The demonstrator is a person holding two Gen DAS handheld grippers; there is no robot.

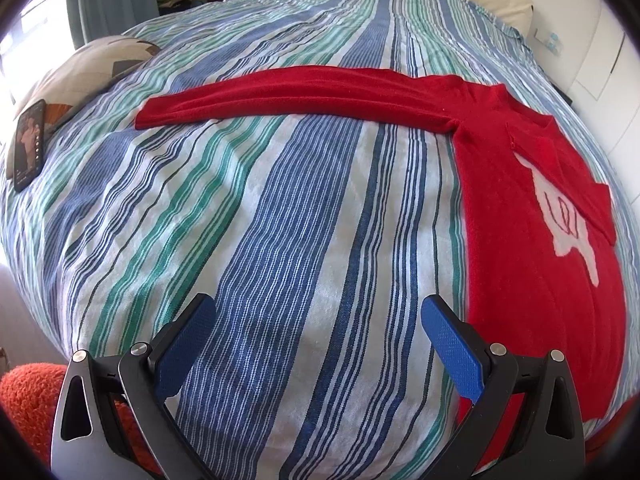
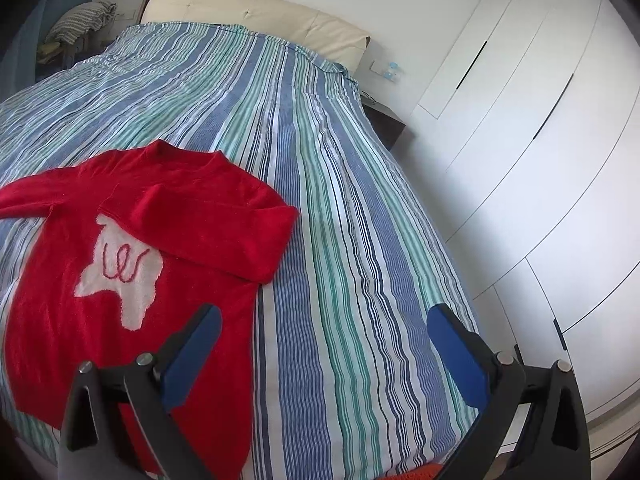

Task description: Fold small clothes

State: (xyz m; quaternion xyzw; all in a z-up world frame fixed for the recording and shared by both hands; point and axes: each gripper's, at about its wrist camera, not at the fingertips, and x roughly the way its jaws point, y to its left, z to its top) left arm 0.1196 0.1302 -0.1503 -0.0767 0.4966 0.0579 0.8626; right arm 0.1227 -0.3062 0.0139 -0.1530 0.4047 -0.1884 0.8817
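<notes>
While one sleeve (image 2: pixel 224 220) lies folded over the sweater (image 2: pixel 120 320), the other sleeve (image 1: pixel 280 96) stays outstretched; both the left gripper (image 1: pixel 316 344) and right gripper (image 2: pixel 324 352) gape wide, holding nothing

I see a red sweater (image 1: pixel 532 216) with a white patch on its chest lying flat on the bed. One sleeve (image 1: pixel 288 94) stretches straight out sideways; the other is folded across the chest.
</notes>
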